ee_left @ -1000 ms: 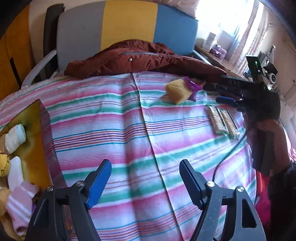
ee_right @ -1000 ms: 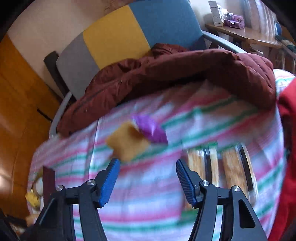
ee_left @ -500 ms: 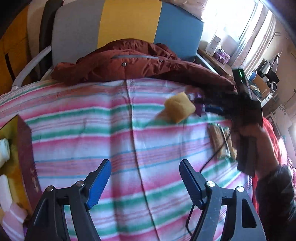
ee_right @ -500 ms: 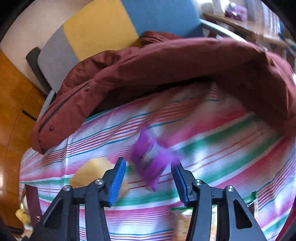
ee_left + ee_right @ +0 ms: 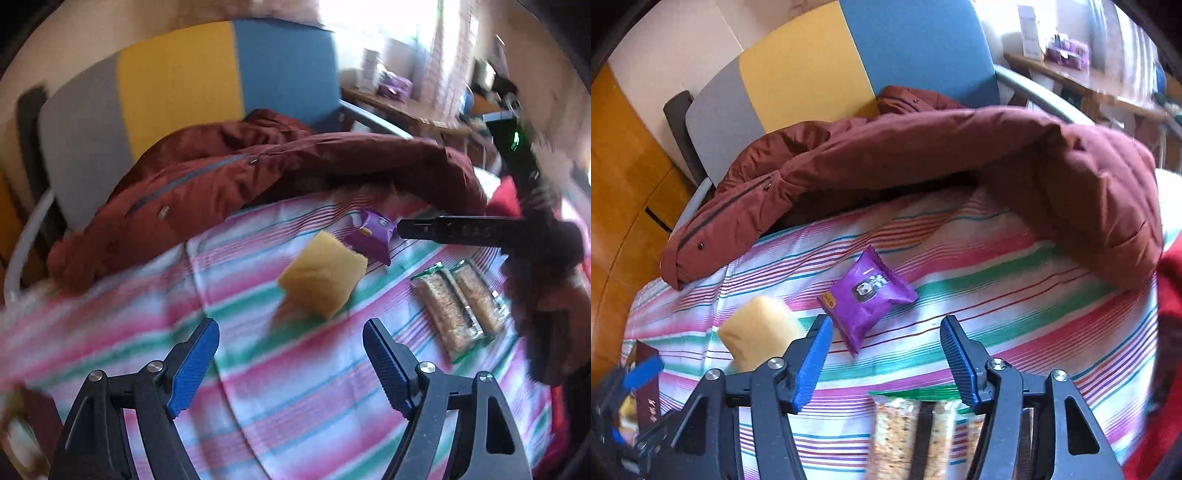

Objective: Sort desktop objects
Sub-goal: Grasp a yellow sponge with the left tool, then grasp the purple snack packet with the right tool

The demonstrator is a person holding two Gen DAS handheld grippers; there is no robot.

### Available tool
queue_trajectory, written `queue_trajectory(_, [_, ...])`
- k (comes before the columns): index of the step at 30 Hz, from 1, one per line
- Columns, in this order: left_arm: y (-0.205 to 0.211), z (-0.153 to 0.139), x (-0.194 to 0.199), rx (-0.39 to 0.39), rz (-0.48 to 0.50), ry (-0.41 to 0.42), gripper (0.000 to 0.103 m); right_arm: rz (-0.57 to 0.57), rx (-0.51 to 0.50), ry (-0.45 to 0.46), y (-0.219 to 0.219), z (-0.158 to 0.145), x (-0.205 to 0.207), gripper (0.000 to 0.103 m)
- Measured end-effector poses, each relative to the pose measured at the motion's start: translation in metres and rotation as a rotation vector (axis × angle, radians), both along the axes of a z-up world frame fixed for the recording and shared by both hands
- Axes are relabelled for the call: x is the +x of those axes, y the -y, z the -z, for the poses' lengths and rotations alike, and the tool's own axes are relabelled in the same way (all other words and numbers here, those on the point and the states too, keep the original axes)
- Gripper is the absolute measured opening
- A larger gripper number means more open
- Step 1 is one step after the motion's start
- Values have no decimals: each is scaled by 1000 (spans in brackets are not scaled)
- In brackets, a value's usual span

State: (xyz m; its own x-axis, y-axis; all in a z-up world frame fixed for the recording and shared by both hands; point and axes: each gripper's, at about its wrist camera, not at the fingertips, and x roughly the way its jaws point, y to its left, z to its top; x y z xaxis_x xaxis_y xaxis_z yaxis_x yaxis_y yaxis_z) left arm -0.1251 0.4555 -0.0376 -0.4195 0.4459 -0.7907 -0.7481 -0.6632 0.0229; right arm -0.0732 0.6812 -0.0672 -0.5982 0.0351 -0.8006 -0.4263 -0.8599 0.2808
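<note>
A yellow wrapped bun [image 5: 323, 278] lies on the striped cloth [image 5: 295, 387], just beyond my open, empty left gripper [image 5: 291, 363]. A purple snack packet [image 5: 373, 230] lies behind it. In the right wrist view the purple packet [image 5: 866, 295] lies just ahead of my open, empty right gripper [image 5: 886, 356], with the bun [image 5: 759, 336] to its left. A clear pack of two grain bars [image 5: 919, 432] lies under the right gripper; it also shows in the left wrist view [image 5: 458, 306]. The right gripper [image 5: 406, 229] reaches in from the right there.
A dark red jacket [image 5: 905, 166] is heaped along the far edge of the cloth against a grey, yellow and blue chair back [image 5: 812, 66]. A dark red box [image 5: 646, 384] with items sits at the left edge. A red cloth [image 5: 1171, 332] lies at the right.
The left gripper swung right and closer to the bun. The right gripper pulled back from the purple packet, which now lies ahead of the fingers instead of between them.
</note>
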Motion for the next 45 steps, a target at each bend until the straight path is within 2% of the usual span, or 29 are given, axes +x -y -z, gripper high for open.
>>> queue_trajectory(2, [-15,4,-4,-21,65,-23,85,-15,-5,6,-2,0,0,66])
queue_trajectory(7, [-34,10,-18,-27,146,-23,88,-18,-27,16,-8,3,4,73])
queue_trajectory(14, [-55,28,-28,-77,222,-33,89,-26,-63,13,-10,7,5,85])
queue_trajectory(19, [-70,42,-25,-141,270,-66,88,-27,-50,17,-10,8,5,85])
queue_trajectory(20, [-72,46,-27,-155,265,-61,85,-29,-48,19,-9,8,5,85])
queue_trajectory(21, [-72,48,-29,-159,259,-51,71,-32,-45,21,-9,9,4,85])
queue_trajectory(22, [-72,49,-30,-146,258,-34,63,-36,-37,23,-8,9,4,85])
queue_trajectory(25, [-65,49,-28,-101,247,-1,57,-55,6,29,-3,10,2,85])
queue_trajectory(27, [-58,47,-27,-85,227,16,55,-81,44,27,4,9,0,85])
queue_trajectory(31, [-37,43,-36,-47,96,129,54,-153,107,32,15,5,-13,85])
queue_trajectory(34, [-24,38,-32,-31,39,131,54,-223,198,85,24,7,-33,85])
queue_trajectory(39, [-10,38,-25,-14,-17,175,54,-303,280,169,32,19,-65,85])
queue_trajectory(40, [-9,38,-24,-13,-22,179,54,-308,290,183,34,22,-68,83])
queue_trajectory(42, [-6,37,-21,-14,-32,181,54,-306,288,212,34,29,-75,67])
queue_trajectory(45, [-3,40,-19,-11,-48,194,54,-293,237,198,32,31,-71,59])
